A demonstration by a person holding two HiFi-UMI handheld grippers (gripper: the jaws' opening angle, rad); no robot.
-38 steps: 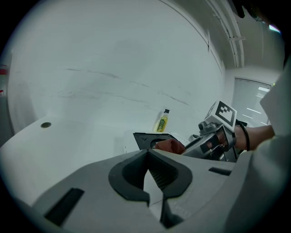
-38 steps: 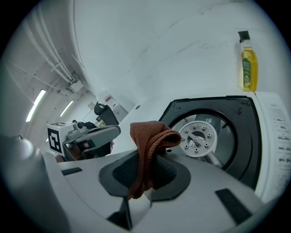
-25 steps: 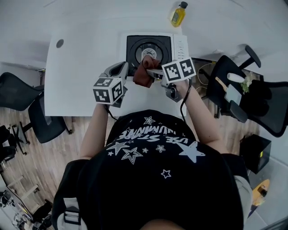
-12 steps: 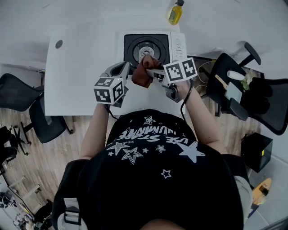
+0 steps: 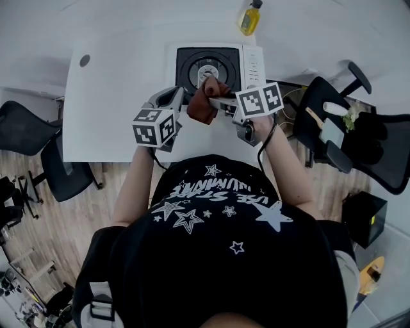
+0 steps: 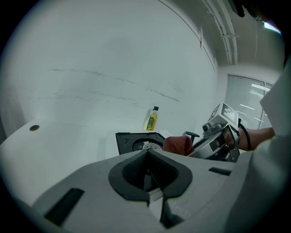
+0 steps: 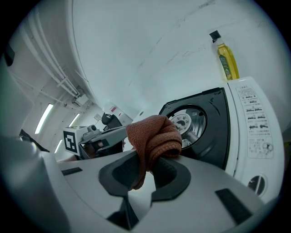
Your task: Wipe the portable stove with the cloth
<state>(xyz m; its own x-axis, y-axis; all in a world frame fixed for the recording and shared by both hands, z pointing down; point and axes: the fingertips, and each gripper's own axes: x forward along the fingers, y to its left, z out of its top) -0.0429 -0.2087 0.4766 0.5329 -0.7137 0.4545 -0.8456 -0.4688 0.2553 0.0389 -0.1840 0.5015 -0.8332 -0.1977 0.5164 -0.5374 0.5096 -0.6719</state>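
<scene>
Right gripper view: right gripper (image 7: 146,175) clamped on cloth (image 7: 153,136), frame centre, just before portable stove (image 7: 213,136) burner. Cloth soft, light, floppy; hold by bunched fold. Left gripper (image 6: 148,179) closed, empty.

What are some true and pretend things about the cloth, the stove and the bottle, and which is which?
1. The right gripper holds the cloth. True.
2. The cloth is blue. False: it is reddish brown.
3. The left gripper holds something too. False: it is shut with nothing in it.
4. The yellow bottle stands on the portable stove. False: it stands on the table, beyond the stove.
5. The stove has a round burner in a black top. True.
</scene>
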